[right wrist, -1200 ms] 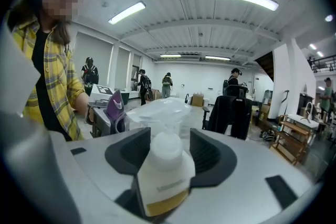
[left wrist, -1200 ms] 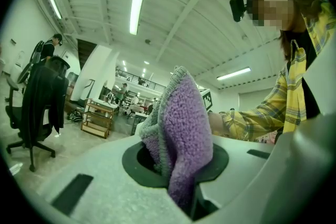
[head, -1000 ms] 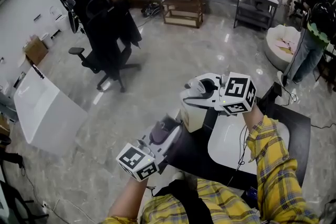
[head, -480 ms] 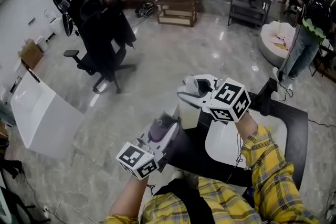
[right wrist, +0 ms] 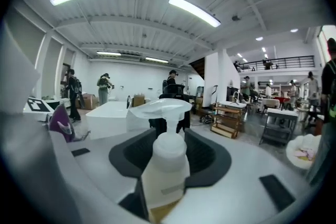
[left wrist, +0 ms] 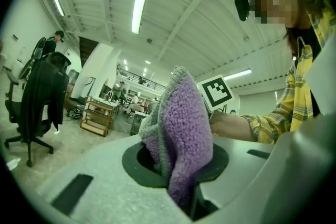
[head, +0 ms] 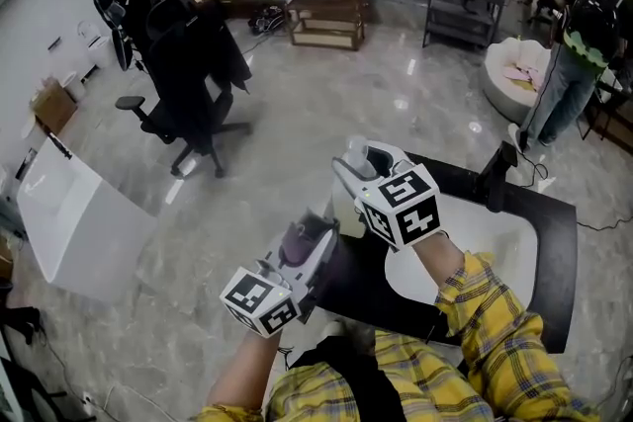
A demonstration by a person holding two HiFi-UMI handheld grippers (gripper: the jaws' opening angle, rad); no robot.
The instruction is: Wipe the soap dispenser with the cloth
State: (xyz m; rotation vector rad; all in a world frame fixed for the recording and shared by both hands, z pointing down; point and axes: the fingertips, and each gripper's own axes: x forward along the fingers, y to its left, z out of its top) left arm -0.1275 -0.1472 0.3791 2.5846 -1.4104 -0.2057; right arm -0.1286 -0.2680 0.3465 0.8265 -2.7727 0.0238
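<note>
Soap dispenser [right wrist: 163,165] stands upright btwn the R claw [head: 363,161] pads, gripped at its body w/ pump head above, over the black surface [head: 559,252] edge. L claw [head: 312,237], near and lower, is clamped on a purple cloth [left wrist: 181,128], apart from the dispenser.

purple cloth [left wrist: 181,128], white dispenser [right wrist: 164,165], yellow plaid sleeve [head: 490,311]

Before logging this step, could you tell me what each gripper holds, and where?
Left gripper: cloth, by its lower end. Right gripper: soap dispenser, by its body.
</note>
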